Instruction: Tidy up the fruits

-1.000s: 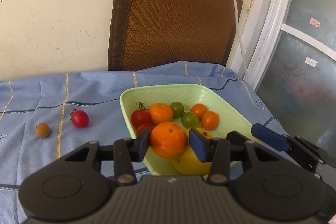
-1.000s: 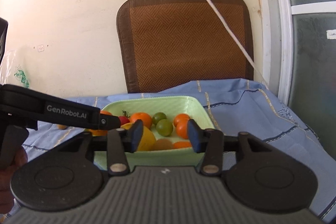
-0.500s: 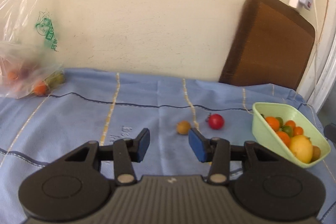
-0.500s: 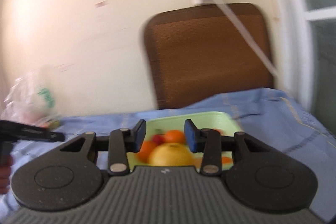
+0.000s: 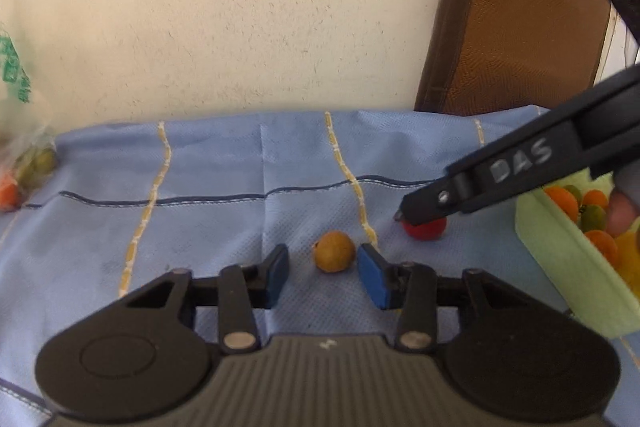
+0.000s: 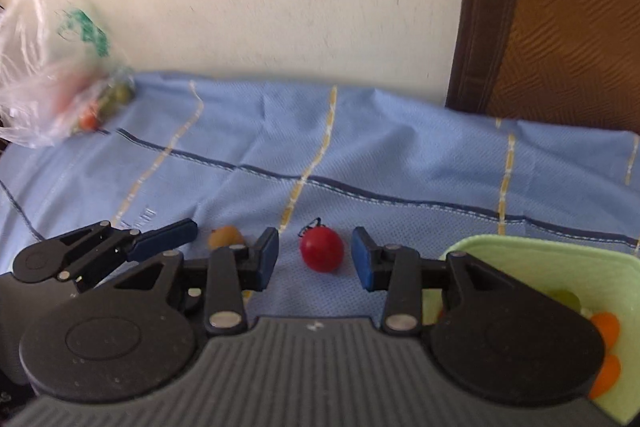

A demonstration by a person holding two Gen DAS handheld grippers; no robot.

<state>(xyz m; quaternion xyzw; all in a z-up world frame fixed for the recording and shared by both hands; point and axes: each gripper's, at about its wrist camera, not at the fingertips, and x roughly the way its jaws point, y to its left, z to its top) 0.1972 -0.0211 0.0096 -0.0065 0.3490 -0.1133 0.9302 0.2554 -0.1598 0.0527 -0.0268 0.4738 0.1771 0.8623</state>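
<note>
Fruits lie loose on the cloth [image 5: 224,167] — brown fruit [image 5: 334,251] between the wide-open left gripper [image 5: 323,275] pads, red tomato [image 6: 322,254] between the right gripper [image 6: 314,258] pads (also spread, gripping nothing).

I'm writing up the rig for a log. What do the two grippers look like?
Both are matte black plastic: a ribbed grey-black body, two round discs, silver rivets, blue pads. Left gripper, right gripper. The right one's side reads "DAS" in pale letters. No cables or sleeves show.

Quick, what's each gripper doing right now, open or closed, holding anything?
Left gripper: open, empty, small brown fruit ahead.
Right gripper: open, empty, red tomato ahead.
</note>
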